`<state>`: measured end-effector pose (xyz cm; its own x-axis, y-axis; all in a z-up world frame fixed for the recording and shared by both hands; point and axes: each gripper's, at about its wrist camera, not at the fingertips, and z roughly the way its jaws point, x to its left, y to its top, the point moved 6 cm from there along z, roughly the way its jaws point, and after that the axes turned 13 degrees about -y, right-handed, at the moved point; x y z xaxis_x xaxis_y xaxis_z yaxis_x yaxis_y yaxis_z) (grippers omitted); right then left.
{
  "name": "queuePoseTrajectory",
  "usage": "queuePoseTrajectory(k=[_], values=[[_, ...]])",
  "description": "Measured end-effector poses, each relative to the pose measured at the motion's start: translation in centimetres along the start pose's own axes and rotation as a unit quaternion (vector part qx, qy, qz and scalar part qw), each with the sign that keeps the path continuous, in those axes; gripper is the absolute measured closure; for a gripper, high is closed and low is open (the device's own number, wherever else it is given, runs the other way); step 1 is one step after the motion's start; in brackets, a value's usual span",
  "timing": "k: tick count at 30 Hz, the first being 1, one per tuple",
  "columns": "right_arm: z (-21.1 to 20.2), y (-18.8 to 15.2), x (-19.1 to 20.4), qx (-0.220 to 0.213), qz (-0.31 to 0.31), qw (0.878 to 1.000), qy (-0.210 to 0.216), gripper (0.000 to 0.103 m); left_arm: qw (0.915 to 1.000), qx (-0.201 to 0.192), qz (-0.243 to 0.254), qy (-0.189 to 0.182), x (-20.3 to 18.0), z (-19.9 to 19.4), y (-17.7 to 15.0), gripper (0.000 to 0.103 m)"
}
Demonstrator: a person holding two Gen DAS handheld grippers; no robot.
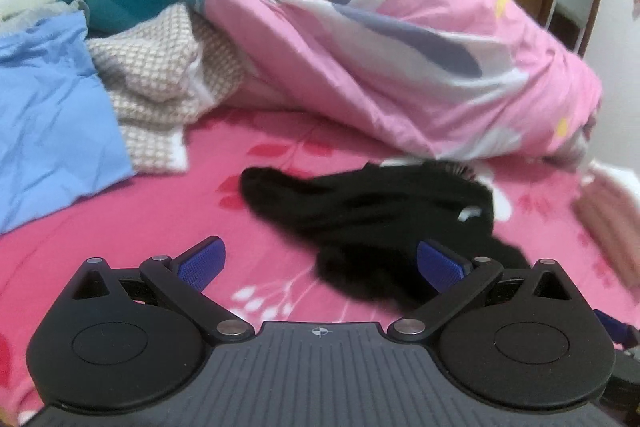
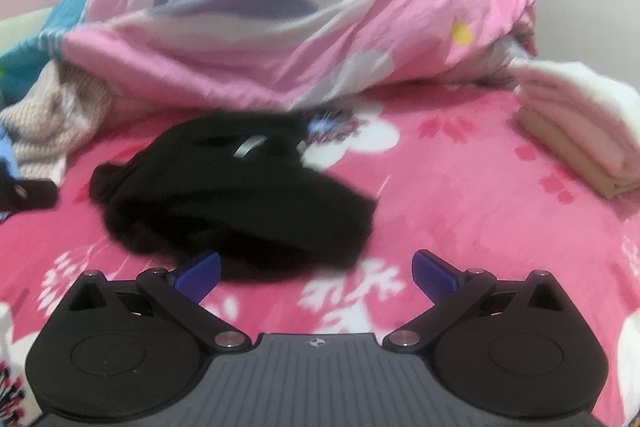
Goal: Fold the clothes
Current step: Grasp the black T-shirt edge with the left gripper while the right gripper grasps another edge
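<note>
Left wrist view: the left gripper (image 1: 320,263) hovers low over the pink floral bed (image 1: 132,227), its blue fingers (image 1: 202,261) spread wide and holding nothing. The black garment (image 1: 372,219) lies crumpled on the bed ahead and to the right of the gap; its near edge passes behind the right-hand finger, though contact cannot be confirmed. The garment's long axis runs obliquely, from a narrow end at far left to a bulkier mass at near right. Beyond it, from left to right, lie a blue cloth (image 1: 48,107), a checked knit piece (image 1: 160,75) and a heaped pink quilt (image 1: 400,47).

Right wrist view: the right gripper (image 2: 316,273) is likewise fully open and empty. Here the black garment (image 2: 240,195) sits ahead and to the left of the gap, its near edge just behind the left-hand finger (image 2: 200,273); the space directly between the fingers shows only bedsheet. A pale strip (image 2: 248,145), possibly a label or trim, marks the garment's far part. A stack of folded pale clothes (image 2: 580,131) rests well apart at far right.

Judgement: the garment lies between the two grippers, toward the inner side of each, and about equally near to both. Either gripper would need to shift inward before closing on an edge, and the cloth must first be spread flat along its long axis.
</note>
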<state>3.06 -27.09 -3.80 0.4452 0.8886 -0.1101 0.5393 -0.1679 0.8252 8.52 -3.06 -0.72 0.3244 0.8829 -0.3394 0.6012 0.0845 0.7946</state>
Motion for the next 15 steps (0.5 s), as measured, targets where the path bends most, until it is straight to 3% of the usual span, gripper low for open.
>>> queuePoseTrajectory(k=[4,10,12,13,15], values=[[1.2,1.4,-0.9,-0.041,-0.003,0.999,0.003,0.0,0.998,0.024,0.058,0.001,-0.7,3.1,0.4,0.0],[5.6,3.3,-0.4,-0.041,-0.004,0.997,0.07,0.0,0.9845,0.071,0.16,-0.013,-2.0,8.9,-1.0,0.007],[7.5,3.2,0.0,-0.025,-0.005,0.995,0.091,0.0,0.9793,0.092,0.18,-0.018,-2.6,10.7,-1.7,0.015],[8.2,2.9,0.2,-0.009,-0.005,0.995,0.103,0.002,0.9761,0.101,0.191,-0.02,-2.8,11.5,-2.1,0.027],[9.5,2.2,0.5,0.025,-0.005,0.992,0.128,0.02,0.9716,0.115,0.205,-0.028,-3.3,12.1,-2.8,0.041]])
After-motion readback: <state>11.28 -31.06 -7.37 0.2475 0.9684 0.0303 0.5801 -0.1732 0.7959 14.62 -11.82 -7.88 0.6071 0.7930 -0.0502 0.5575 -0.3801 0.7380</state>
